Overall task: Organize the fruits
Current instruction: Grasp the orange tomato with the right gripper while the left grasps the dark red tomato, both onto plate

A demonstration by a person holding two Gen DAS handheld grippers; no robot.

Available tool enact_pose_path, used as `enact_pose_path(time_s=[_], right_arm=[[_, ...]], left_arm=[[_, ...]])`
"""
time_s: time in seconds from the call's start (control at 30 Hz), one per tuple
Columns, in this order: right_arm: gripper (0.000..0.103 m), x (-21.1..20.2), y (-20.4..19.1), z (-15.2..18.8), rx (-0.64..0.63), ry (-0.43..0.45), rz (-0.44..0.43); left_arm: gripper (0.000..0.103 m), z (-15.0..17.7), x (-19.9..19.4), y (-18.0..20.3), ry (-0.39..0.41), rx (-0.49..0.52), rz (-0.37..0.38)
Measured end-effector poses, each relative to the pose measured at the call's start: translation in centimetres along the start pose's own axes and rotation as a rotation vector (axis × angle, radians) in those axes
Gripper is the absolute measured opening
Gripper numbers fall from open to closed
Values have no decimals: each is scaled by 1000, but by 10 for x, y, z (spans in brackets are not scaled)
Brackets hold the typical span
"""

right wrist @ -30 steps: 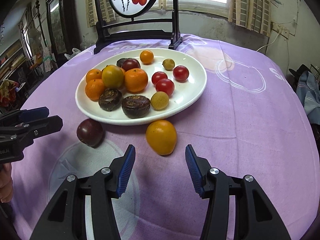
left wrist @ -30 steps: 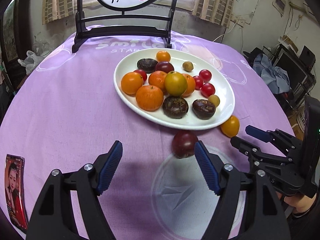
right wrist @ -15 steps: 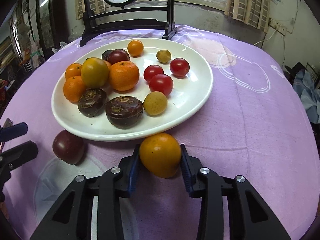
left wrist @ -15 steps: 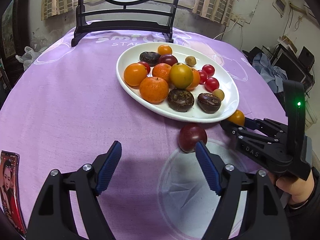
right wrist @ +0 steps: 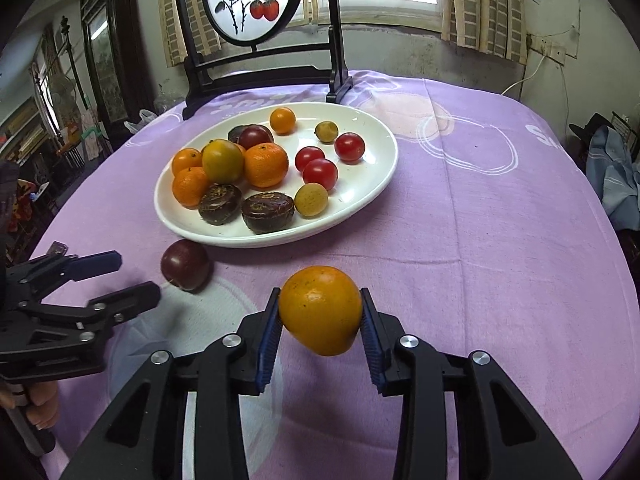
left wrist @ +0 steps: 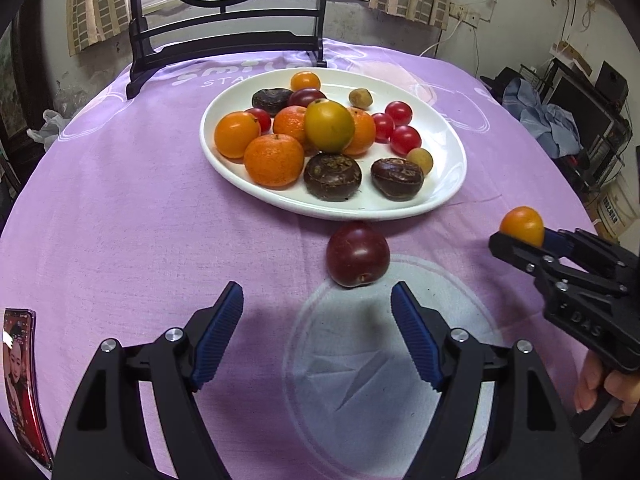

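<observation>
The right gripper pinches the orange fruit between its blue pads and holds it clear of the purple tablecloth, near the table's front edge; half a second ago the same fruit sat on the cloth just below the plate rim with the jaws closed on it, so the change is the lift, and by this reading the fruit is on its way to the white plate. The left gripper stands spread wide and empty, and compared with a second ago it has lined up behind the dark red plum, which lies on the cloth touching or almost touching the plate's front rim; that plum looks like the one fruit left to collect after this. On the plate, which sits toward the middle of the table, the count is: four large oranges, one small orange at the back, one yellow-green fruit on top of the pile, three cherry tomatoes grouped on the right plus one on the left, two small yellowish fruits, three wrinkled dark brown fruits, and one dark red plum at the back. At the table's far edge stands a black framed screen, and a phone lies at the front left edge.
</observation>
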State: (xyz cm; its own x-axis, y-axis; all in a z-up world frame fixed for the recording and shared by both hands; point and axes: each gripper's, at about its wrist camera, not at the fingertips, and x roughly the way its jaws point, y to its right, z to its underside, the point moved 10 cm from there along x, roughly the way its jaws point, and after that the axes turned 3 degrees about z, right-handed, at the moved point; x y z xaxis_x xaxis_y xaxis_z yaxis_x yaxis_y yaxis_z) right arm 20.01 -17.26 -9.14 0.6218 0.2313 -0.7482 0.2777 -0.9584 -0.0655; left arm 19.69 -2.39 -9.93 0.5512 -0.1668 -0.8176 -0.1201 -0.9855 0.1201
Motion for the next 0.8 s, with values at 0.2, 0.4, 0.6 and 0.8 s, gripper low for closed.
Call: enact_pose_path(time_s=[0.2,0.4,0.6,0.8], right_arm=[[38,-8,7,2,53,12,-50],[38,-15,8,1,59,34,-69],[38,-14,5,4,51,29,-73],[38,-17,0,2,40,43,-70]], left_arm=[[73,-6,15,8,-20,3,-19],[47,-10,39,21,-65,3,-2],[38,-10,37,25,-60,42,-10],[38,-9,6,25,-23,75,20]])
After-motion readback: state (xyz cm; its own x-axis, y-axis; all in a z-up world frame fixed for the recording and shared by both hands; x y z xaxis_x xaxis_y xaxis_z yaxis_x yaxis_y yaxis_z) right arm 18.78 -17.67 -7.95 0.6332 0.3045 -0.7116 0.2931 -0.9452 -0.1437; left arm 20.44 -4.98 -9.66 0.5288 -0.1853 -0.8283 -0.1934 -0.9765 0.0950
